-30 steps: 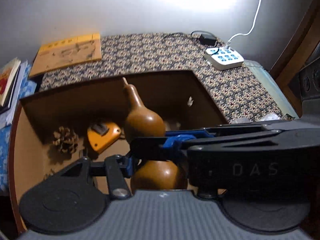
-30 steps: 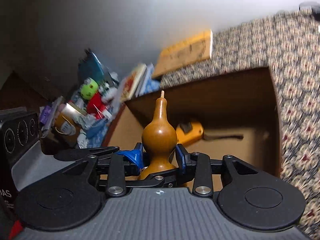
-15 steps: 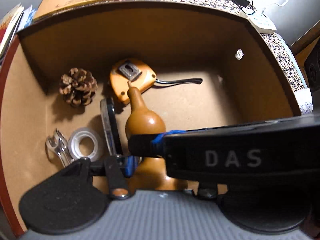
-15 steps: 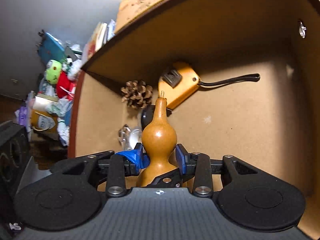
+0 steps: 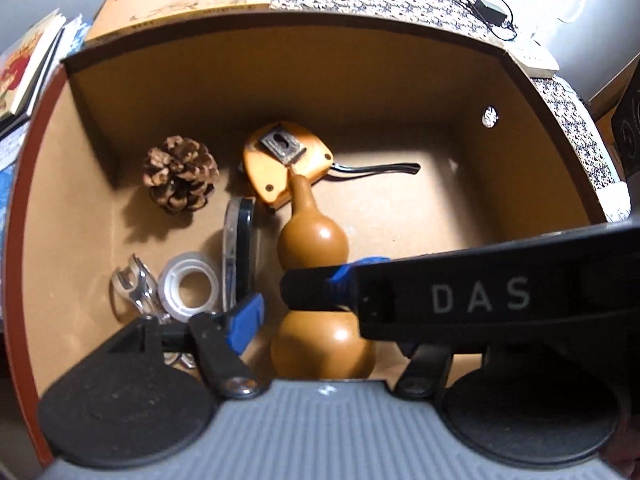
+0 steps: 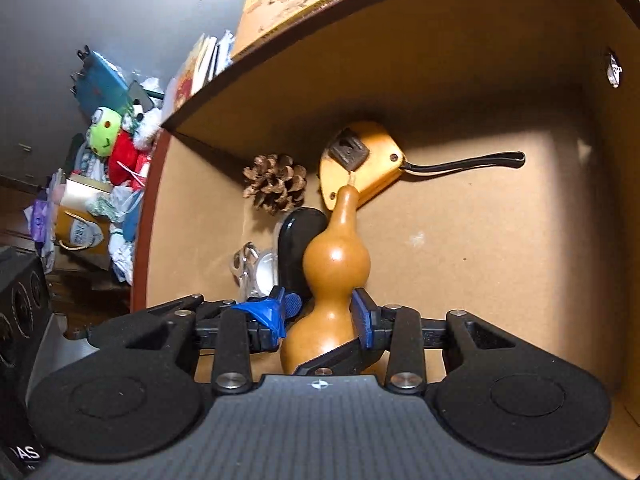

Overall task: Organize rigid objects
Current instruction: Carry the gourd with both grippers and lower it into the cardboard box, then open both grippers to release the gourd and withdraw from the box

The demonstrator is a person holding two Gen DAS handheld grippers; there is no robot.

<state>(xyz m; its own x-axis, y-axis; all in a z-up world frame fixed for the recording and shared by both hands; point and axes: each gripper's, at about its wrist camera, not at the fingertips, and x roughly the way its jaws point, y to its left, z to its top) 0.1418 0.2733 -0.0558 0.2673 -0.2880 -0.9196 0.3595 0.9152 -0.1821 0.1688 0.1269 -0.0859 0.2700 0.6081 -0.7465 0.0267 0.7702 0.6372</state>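
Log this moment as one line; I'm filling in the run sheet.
stage: placing | right tool: shut on gourd | left tool: open, beside gourd | gourd: upright inside box | nearby: tape measure, pine cone

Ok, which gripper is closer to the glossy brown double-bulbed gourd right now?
Right. The right gripper is clamped on the waist of the glossy brown gourd; the left gripper is open, its visible blue pad apart from the lower bulb.

Brown box [image 5: 520, 184] floor — pinecone [image 5: 181, 174], orange tape measure [image 5: 280, 164], clear tape roll [image 5: 188, 290], wrench [image 5: 132, 288]
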